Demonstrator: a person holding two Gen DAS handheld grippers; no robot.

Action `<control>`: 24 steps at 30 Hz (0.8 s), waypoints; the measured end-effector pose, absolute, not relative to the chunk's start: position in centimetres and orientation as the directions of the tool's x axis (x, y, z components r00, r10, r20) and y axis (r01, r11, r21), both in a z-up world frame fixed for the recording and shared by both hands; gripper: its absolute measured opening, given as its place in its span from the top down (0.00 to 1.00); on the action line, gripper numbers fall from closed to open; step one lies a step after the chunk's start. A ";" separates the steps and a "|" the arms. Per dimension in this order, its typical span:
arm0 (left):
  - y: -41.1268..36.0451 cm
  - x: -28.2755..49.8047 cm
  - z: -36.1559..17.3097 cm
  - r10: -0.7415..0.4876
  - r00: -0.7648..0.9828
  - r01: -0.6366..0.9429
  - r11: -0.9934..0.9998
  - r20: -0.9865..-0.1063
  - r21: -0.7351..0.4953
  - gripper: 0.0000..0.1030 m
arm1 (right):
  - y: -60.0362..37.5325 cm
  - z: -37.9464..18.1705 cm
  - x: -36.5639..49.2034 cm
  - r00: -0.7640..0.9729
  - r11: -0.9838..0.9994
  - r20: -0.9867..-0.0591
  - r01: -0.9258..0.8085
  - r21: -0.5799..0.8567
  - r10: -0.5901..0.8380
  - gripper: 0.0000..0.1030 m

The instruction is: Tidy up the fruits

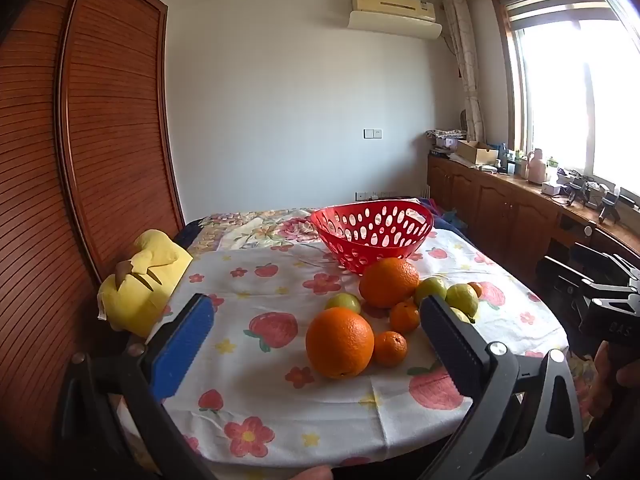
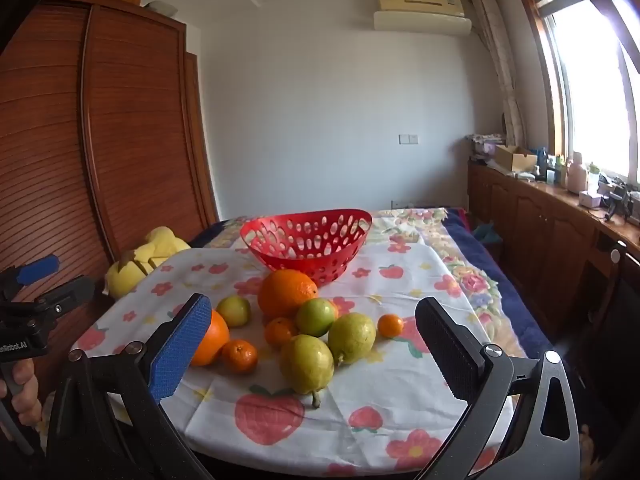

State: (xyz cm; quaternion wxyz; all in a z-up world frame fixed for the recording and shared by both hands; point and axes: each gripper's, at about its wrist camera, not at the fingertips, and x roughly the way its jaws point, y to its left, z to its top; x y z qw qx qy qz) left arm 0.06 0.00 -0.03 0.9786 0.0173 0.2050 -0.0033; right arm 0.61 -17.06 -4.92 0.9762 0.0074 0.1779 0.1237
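Note:
An empty red perforated basket (image 1: 372, 240) (image 2: 306, 244) stands on the flowered tablecloth, beyond a cluster of fruit. In the left wrist view a big orange (image 1: 340, 342) lies nearest, a second orange (image 1: 389, 282) behind it, with two tangerines (image 1: 390, 348) and green fruits (image 1: 462, 298) beside them. The right wrist view shows two yellow-green pears (image 2: 306, 364) closest, plus a round green fruit (image 2: 316, 316) and a tangerine (image 2: 391, 325). My left gripper (image 1: 317, 302) and right gripper (image 2: 314, 302) both hover wide open short of the fruit, holding nothing.
A yellow plush toy (image 1: 140, 280) (image 2: 148, 260) lies at the table's left edge against a wooden wardrobe (image 1: 100, 140). Low wooden cabinets (image 2: 540, 232) with clutter run under the window on the right. The table's near edge (image 2: 320, 468) is just below my fingers.

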 end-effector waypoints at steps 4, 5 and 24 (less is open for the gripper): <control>0.0 0.2 -0.1 -0.004 0.912 0.018 0.999 -0.411 0.029 0.00 | -17.0 -5.0 0.6 0.905 0.971 -0.354 -0.236 0.046 0.237 0.00; -0.1 0.2 -0.1 -0.006 0.911 0.019 0.999 -0.413 0.028 0.00 | -17.0 -5.0 0.6 0.906 0.971 -0.352 -0.236 0.045 0.236 0.00; 0.2 -0.4 -0.2 -0.005 0.918 0.019 0.999 -0.397 0.031 0.00 | -16.9 -5.0 0.4 0.903 0.971 -0.358 -0.236 0.044 0.236 0.00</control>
